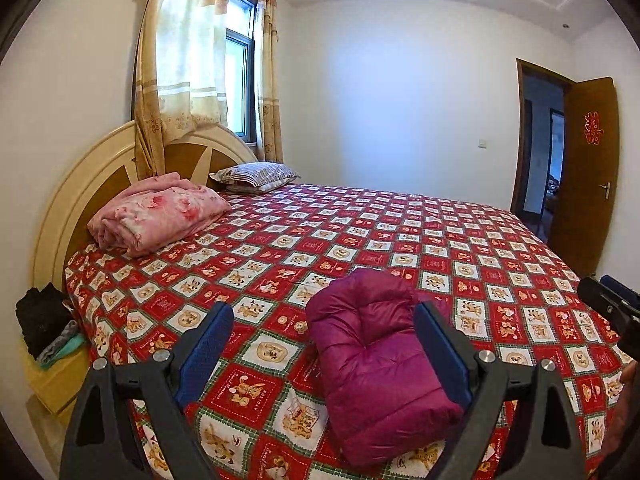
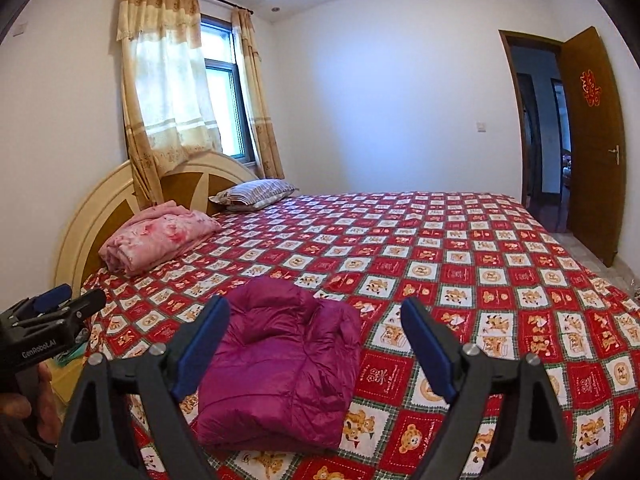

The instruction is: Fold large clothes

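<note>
Bedroom: double bed with a red teddy-bear patchwork bedspread, curved wooden headboard, curtained window behind it, brown door open on the far side.

Magenta down jacket lies near the front edge of the bedspread, already folded into a compact puffy bundle, hood or collar end bulging at the far side. Looks like the fold is done or nearly so.

Left gripper: jaws spread wide, nothing clamped; the jacket shows between and behind the blue pads, not touched. Right gripper: also released, blue pads clear of the fabric, raised above the bundle.

Handling, my read: light, soft, no stiffness at all. Shiny quilted shell looks slippery, and trapped air in the fill will likely make it spring open. A pinch on a single outer layer would probably slide or peel the fold apart. Better to grip through the full stack at the two near corners, or at both side edges at once, one gripper each.

Other stuff, well apart from the jacket: folded pink floral blanket and striped pillow up by the headboard.
</note>
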Tool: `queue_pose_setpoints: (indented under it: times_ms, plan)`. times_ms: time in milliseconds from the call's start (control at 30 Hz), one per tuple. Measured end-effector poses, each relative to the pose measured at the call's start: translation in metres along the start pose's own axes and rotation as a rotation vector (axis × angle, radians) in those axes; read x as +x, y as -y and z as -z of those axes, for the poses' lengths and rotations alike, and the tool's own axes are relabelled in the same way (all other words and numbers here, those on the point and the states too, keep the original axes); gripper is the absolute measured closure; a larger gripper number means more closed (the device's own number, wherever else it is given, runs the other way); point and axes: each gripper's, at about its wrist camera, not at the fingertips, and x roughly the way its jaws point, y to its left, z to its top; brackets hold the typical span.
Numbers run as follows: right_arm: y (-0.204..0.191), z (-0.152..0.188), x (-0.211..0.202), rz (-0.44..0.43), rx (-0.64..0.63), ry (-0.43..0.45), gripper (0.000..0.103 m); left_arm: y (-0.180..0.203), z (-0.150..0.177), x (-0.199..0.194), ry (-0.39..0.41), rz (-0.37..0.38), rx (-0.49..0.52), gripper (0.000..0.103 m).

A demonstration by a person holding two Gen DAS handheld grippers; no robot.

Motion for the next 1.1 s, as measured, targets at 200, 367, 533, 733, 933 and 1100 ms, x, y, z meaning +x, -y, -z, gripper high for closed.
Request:
queue_pose_setpoints:
  times_ms: [200,367,533,733,933,1100]
  plan:
    - [0.0016,0.0008,-0.0008,-0.01,0.009,-0.006,0.013,-0.0006,0.0015,0.0012,-0.004,-0.003,-0.004,0.011]
    - [0.0018,0.0021,-0.0003,-0.012,0.011,-0.01,0.013,-0.0009,0.0026,0.0016,-0.008,-0.002,-0.003,0.011]
    - [0.0019,0.0036,0.001,-0.014,0.014,-0.015,0.013,-0.0009,0.0026,0.002,-0.01,-0.002,-0.002,0.011]
    - [0.0025,0.005,0.0018,-0.019,0.02,-0.02,0.013,-0.0007,0.0029,0.0023,-0.009,-0.004,-0.003,0.011]
    - [0.0022,0.0047,0.0022,-0.017,0.021,-0.02,0.013,-0.0014,0.0029,0.0026,-0.012,-0.005,-0.002,0.011]
    - [0.0019,0.0048,0.0023,-0.018,0.021,-0.021,0.013,-0.0013,0.0029,0.0027,-0.012,-0.003,-0.001,0.011]
